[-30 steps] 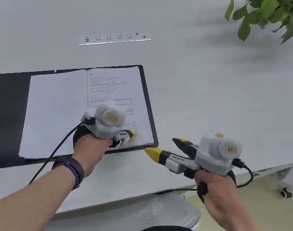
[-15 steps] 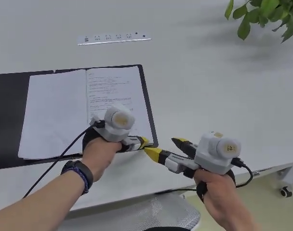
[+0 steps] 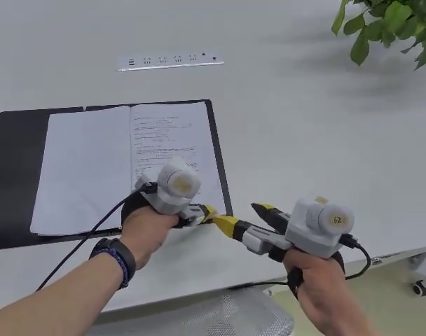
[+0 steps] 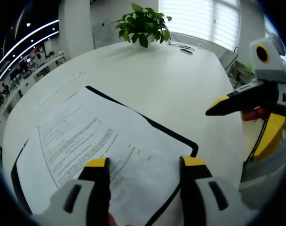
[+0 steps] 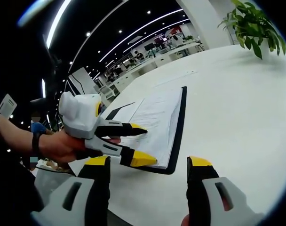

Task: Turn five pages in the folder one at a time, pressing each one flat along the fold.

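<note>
An open folder with a black cover [image 3: 10, 175] lies flat on the white table. A blank sheet [image 3: 80, 168] is on its left and a printed page [image 3: 171, 140] on its right. My left gripper [image 3: 202, 213] is open at the printed page's [image 4: 110, 141] lower right corner, jaws [image 4: 145, 162] astride that corner with nothing pinched. My right gripper [image 3: 242, 215] is open just right of the folder's corner, holding nothing. In the right gripper view its jaws [image 5: 148, 161] point at the folder's edge [image 5: 178, 127], with the left gripper [image 5: 129, 141] in front.
A white power strip [image 3: 169, 61] lies beyond the folder. A leafy plant [image 3: 392, 28] stands at the far right. The table's front edge [image 3: 199, 283] runs under my hands, with a mesh chair [image 3: 220, 315] below it. Bare tabletop lies right of the folder.
My left gripper has slid right, from over the lower part of the printed page to its lower right corner, close to the right gripper's tip. The right gripper has barely moved.
</note>
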The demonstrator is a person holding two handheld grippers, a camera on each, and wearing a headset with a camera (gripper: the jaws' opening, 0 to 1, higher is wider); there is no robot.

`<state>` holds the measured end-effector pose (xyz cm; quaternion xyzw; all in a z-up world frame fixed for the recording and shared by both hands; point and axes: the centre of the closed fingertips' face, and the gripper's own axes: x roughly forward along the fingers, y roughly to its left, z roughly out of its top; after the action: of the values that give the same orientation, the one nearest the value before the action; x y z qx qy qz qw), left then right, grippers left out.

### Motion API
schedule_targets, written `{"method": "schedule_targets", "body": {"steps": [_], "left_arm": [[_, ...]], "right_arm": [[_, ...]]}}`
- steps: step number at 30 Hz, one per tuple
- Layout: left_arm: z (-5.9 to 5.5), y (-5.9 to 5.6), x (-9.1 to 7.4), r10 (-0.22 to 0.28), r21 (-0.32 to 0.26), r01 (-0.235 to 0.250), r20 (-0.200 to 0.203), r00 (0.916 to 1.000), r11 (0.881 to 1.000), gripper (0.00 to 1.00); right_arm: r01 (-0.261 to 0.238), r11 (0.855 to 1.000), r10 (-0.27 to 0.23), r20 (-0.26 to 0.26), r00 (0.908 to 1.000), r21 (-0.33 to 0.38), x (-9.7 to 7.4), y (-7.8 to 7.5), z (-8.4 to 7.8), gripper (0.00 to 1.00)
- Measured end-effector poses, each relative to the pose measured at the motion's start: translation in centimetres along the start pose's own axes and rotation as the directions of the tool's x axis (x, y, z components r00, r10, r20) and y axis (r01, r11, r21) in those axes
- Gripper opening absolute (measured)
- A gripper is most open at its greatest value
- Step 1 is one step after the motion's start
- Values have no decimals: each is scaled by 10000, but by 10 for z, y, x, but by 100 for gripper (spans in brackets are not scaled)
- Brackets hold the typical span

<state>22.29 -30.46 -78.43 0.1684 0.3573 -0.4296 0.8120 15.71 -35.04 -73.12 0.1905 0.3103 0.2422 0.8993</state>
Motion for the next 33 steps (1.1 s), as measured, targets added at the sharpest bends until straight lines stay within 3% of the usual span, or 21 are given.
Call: {"method": "schedule_targets", "body": {"steps": [13, 19, 23, 29, 33], "left_arm": [[2, 3, -2, -133, -322, 138, 155, 9998, 9994, 55], [2, 5, -2, -143, -430, 153, 230, 9996, 9990, 53], [2, 6, -3, -132, -533, 147, 285, 9995, 9985, 51], [0, 9, -6, -129, -706, 159, 424, 9990, 9974, 48], [-1, 10, -7, -137, -750, 171, 454, 9989, 9970, 47]], "right_arm": [[-313, 9992, 311, -88, 9995, -242, 13, 4, 9, 63], [-691, 9974, 696, 259, 9972, -201, 31, 7, 30, 60], [-963, 9950, 968, 170, 9952, -268, 49, 9, 36, 58], [-1300, 9914, 1296, 264, 9912, 173, 74, 7, 45, 57], [-1462, 9884, 1443, 431, 9886, 424, 81, 7, 53, 56]]}}
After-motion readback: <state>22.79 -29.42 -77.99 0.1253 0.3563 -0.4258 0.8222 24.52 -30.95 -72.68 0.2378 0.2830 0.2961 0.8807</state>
